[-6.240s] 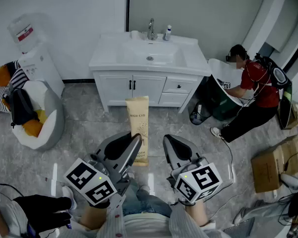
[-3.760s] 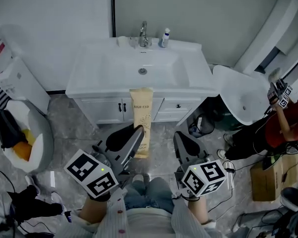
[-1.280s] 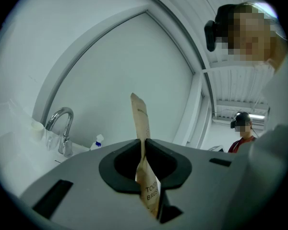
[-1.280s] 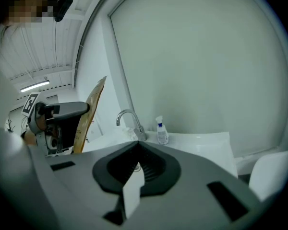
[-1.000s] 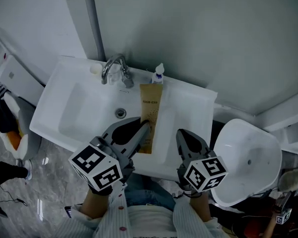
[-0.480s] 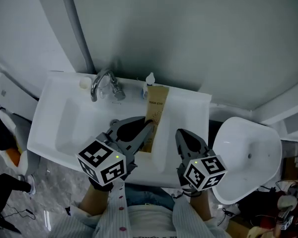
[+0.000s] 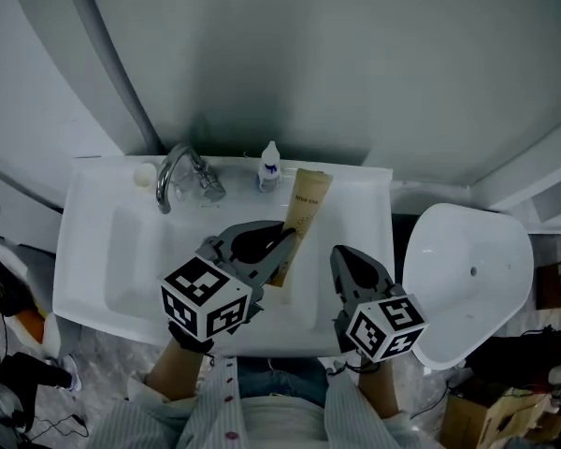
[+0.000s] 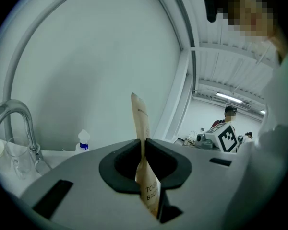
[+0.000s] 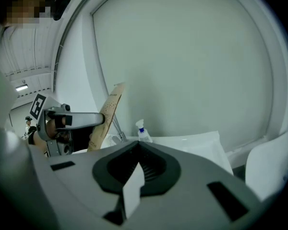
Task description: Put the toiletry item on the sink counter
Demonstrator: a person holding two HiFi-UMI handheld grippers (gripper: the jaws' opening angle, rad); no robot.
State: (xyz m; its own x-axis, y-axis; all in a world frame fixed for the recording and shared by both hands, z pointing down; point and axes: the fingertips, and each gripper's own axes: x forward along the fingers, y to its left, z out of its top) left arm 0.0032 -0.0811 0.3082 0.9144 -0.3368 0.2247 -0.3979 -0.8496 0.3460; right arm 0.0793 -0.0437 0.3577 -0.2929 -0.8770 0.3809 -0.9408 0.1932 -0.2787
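**As the left jaws pinch it, the toothbrush pack leans over the sink**

Where the left gripper (image 7: 282, 241) closes, its jaws are clamped on the lower part of the tan toothbrush pack (image 7: 304, 204), which the left gripper view shows edge-on between the pads, with its printed bottom end hanging below them. From that grip the pack's long axis rises and tilts. In the head view its top end points up and to the right, toward the wall, and it sits above the back of the white sink counter (image 7: 355, 195). Just left of that top end stands a small spray bottle (image 7: 269, 165), then the faucet (image 7: 173, 171) and a small cup (image 7: 145, 173). Beside the left gripper, the right gripper (image 7: 346, 265) hangs over the counter's front edge with its jaws together and nothing between them. A white tub (image 7: 467, 269) sits to the right of the counter
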